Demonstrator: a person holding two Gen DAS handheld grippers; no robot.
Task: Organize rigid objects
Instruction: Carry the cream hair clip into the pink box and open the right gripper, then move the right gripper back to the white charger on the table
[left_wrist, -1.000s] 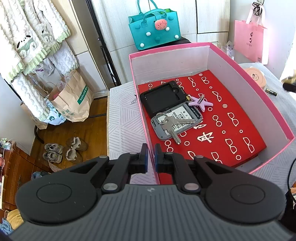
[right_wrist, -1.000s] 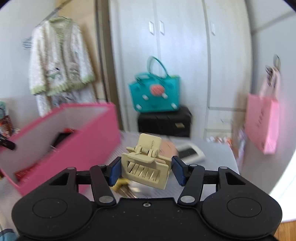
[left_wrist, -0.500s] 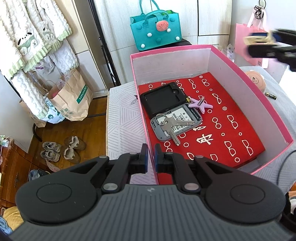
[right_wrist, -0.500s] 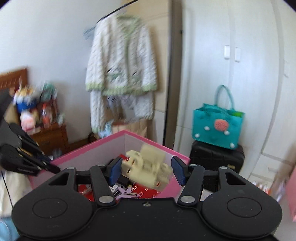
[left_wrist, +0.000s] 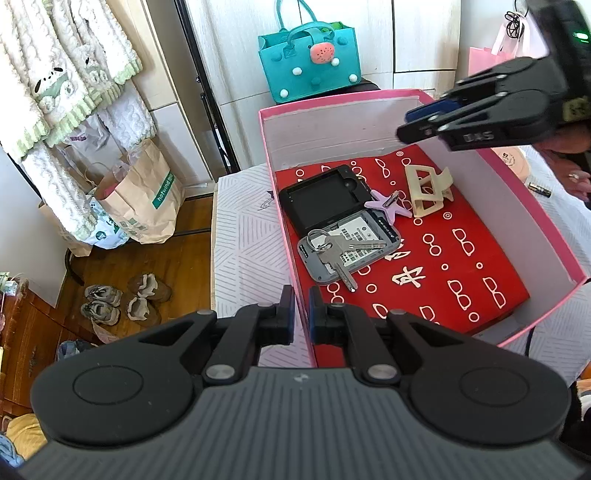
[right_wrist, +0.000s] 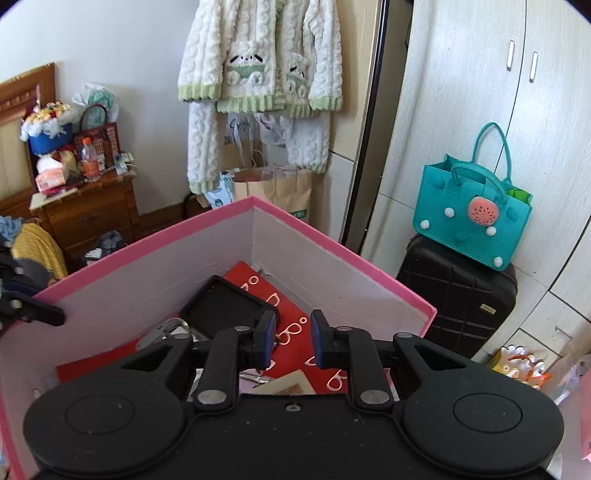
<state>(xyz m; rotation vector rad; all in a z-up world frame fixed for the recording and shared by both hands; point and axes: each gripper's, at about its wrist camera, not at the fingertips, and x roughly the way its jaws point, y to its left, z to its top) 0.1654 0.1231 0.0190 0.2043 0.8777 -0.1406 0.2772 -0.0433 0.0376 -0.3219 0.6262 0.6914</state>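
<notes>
A cream hair claw clip (left_wrist: 428, 192) lies free on the red patterned liner (left_wrist: 443, 266) inside the pink box (left_wrist: 347, 101), beside a purple star clip (left_wrist: 388, 205). A black phone case (left_wrist: 321, 199) and a grey device (left_wrist: 369, 236) with keys (left_wrist: 336, 251) on it lie there too. My right gripper (left_wrist: 412, 123) hovers above the box's far right corner; its jaws are closing with nothing between them (right_wrist: 293, 339). The clip (right_wrist: 291, 382) shows only partly under it. My left gripper (left_wrist: 301, 314) is shut on the box's near left wall.
The box stands on a white patterned table cover (left_wrist: 243, 251). A battery (left_wrist: 539, 190) and a round pink compact (left_wrist: 513, 162) lie outside its right wall. A teal bag (right_wrist: 472, 214) sits on a black suitcase (right_wrist: 458, 295). Paper bags (left_wrist: 144, 192) and shoes (left_wrist: 125, 299) are on the floor.
My right gripper swung from the table's right side to above the box and let go of the cream clip, which now lies inside. Its jaws stand narrower. The left gripper has not moved.
</notes>
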